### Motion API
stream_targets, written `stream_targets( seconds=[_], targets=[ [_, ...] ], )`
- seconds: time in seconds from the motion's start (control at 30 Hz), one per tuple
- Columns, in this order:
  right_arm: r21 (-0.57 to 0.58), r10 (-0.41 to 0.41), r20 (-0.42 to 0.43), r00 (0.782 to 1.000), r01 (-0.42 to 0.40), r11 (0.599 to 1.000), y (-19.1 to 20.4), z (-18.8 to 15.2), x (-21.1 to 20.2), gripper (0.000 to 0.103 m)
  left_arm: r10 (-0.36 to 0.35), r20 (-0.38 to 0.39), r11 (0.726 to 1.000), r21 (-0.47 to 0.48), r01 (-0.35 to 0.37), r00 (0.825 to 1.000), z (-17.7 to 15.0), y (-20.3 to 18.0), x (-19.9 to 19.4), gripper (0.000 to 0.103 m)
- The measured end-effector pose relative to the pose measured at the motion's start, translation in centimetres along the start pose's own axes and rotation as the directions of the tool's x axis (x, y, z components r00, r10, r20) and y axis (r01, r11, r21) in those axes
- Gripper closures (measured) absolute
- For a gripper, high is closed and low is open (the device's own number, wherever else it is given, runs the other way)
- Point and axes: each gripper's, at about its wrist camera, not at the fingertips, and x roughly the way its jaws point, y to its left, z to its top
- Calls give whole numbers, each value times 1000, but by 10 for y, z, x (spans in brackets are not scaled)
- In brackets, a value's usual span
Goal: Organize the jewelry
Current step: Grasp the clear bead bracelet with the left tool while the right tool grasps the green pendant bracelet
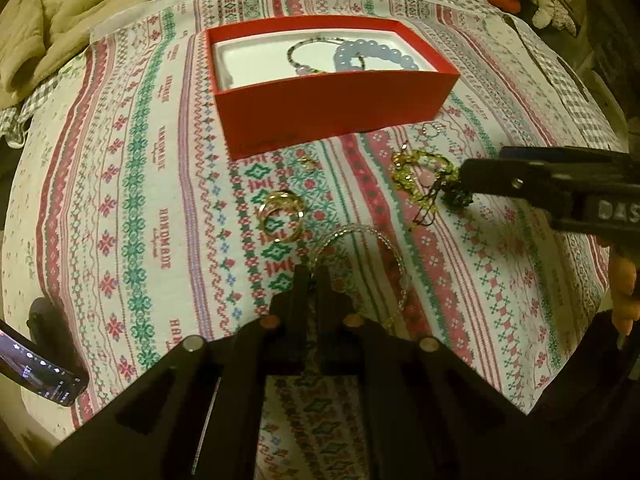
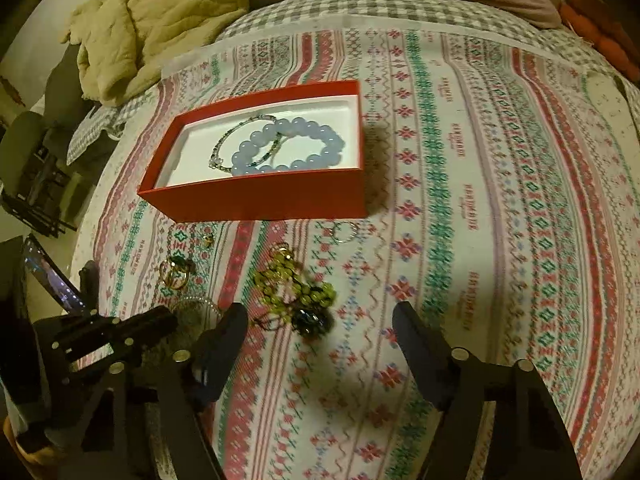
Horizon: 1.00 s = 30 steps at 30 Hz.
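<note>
An open red box (image 1: pixel 320 112) holds a blue bead bracelet (image 1: pixel 372 54) and a thin beaded bracelet (image 1: pixel 300 50); both also show in the red box (image 2: pixel 256 196). My left gripper (image 1: pixel 313 278) is shut, pinching the near-left rim of a clear bead bracelet (image 1: pixel 394 256) on the patterned cloth. Gold rings (image 1: pixel 280 216) lie just left of it. My right gripper (image 2: pixel 320 320) stands open over a green bead bracelet (image 2: pixel 296 288) with a dark bead, which lies between the fingers, nearer the left one, untouched. In the left wrist view the right gripper (image 1: pixel 466 184) hovers at the green bead bracelet (image 1: pixel 420 168).
A small thin hoop (image 2: pixel 342 232) and a tiny gold earring (image 2: pixel 207 240) lie in front of the box. A phone (image 1: pixel 40 372) sits at the cloth's left edge. A beige quilt (image 2: pixel 160 12) is heaped at the back left. Bare patterned cloth (image 2: pixel 500 200) spreads to the right.
</note>
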Motion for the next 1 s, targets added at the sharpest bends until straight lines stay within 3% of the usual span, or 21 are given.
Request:
stream_targets(
  seconds=[0.23,0.4,0.6,1.0],
  targets=[
    [-40,-29,-15,999,29,999,14,15,20,61,-6,6,1000,-19,6,1000,4,7,-2,99],
    [-67,-40,-10,999,40,997,24,21,28,85,-9,9,999,-32,10,1000,8,11,-3,99],
    [-82,-32,-8,999,31,996,28,23,29,93,-13,13,999,-39,14,1000,11,16,-5,99],
    [-86,4,52,999,0,996,26,21,0,97,-26,53,997,-65,29,998,19,20,-21,99]
  ],
)
